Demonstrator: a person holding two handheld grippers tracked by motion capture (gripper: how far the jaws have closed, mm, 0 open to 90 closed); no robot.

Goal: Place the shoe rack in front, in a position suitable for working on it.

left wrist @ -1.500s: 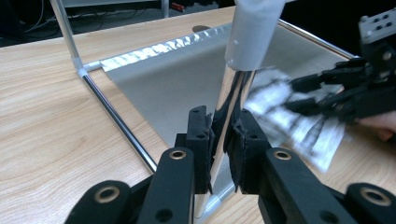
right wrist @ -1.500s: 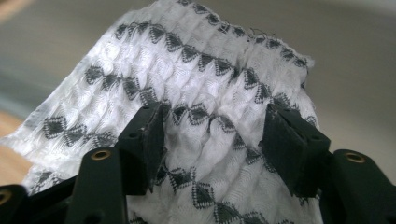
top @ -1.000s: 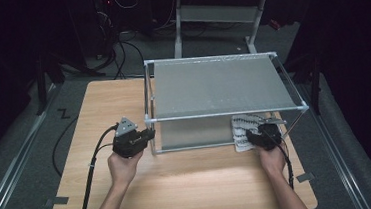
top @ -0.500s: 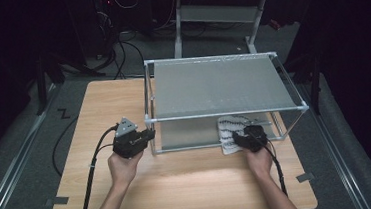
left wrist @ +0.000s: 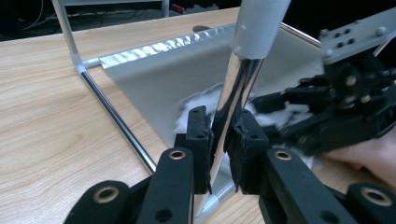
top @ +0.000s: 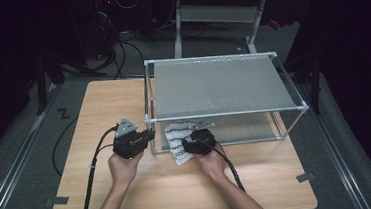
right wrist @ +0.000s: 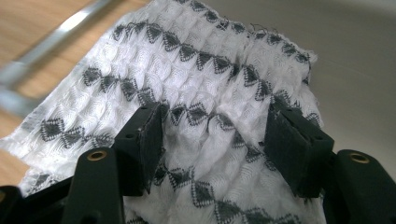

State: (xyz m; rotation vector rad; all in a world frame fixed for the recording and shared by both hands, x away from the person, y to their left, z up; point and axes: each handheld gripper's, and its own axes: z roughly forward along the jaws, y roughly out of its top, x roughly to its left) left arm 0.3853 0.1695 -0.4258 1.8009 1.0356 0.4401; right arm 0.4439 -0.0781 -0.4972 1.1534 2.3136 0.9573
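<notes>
Beside the rack post [left wrist: 238,100], clenched in the left claw [left wrist: 219,140], the released right claw [right wrist: 215,140] is pressing a soft, light cloth [right wrist: 196,93], best pinched at a fold.

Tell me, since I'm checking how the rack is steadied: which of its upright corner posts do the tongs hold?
The front-left post, nearest the person's left hand. The left tongs are shut on it; the other uprights stand free.
</notes>
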